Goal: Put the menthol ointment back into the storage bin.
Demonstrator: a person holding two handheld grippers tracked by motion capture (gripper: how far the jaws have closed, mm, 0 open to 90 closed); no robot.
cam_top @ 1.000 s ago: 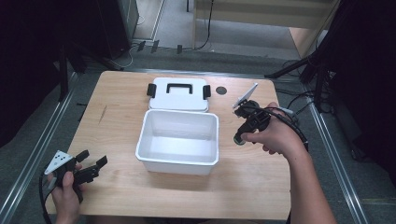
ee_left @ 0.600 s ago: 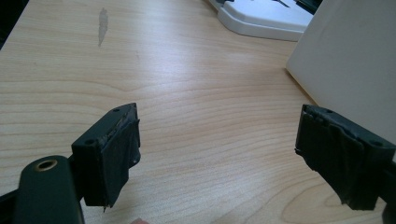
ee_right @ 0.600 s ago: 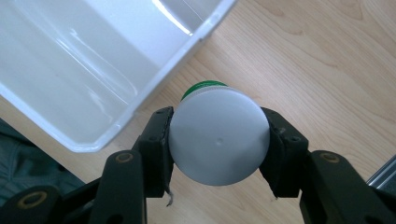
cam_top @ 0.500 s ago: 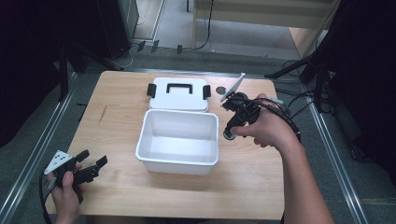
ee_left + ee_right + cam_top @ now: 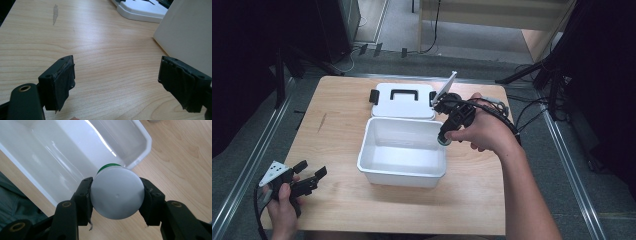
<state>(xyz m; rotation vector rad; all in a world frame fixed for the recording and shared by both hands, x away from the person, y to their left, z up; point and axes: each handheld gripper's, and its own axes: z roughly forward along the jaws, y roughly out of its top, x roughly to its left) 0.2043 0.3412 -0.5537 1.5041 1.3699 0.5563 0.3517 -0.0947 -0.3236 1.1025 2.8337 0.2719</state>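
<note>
Right now the right gripper [image 5: 117,195] pinches a small bottle [image 5: 117,196] by its smooth cap, prob. light & slippery, over the white bin [image 5: 402,172]; left gripper [image 5: 125,82] spread, idle.

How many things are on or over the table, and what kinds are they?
White bins: 1, the open bin
White lids: 1, the lid lying behind the bin
Grey-capped round things: 1, the capped thing held in the right tool over the bin
Tools: 2, counting the left tool
Total: 5

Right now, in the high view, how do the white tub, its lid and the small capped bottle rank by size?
1. white tub
2. lid
3. capped bottle, clamped in the right gripper, clearly smallest.
</note>
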